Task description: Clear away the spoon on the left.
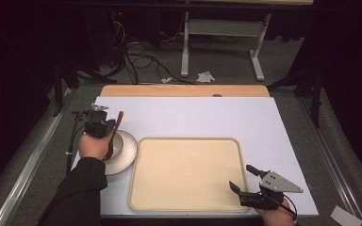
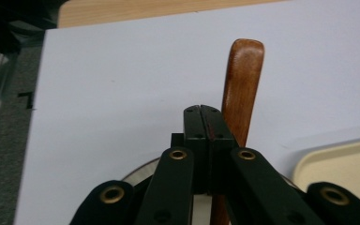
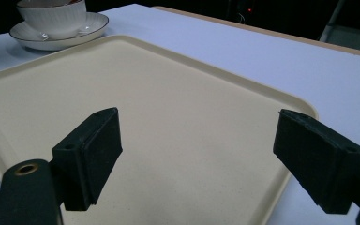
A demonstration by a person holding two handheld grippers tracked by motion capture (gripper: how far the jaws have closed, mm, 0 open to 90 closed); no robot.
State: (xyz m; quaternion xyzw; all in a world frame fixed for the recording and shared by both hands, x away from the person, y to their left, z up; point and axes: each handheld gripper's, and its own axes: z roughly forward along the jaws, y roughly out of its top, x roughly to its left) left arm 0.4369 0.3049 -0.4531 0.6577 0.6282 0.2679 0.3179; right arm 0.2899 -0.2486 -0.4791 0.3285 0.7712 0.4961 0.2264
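Wooden spoon (image 1: pixel 118 123) being gripped by clenched left hand-held gripper (image 1: pixel 104 123), handle raised above cup (image 3: pixel 52 18) on saucer (image 1: pixel 128 155), left of tray (image 1: pixel 186 202), likely for lifting out. Right hand-held gripper (image 1: pixel 243 179) being kept released over tray's near right corner, waiting.

From above the near edge, one camera looks down across the table (image 1: pixel 188 113); two gripper cameras sit low and close, sharing the tray (image 3: pixel 136 108) and saucer (image 3: pixel 93 24).
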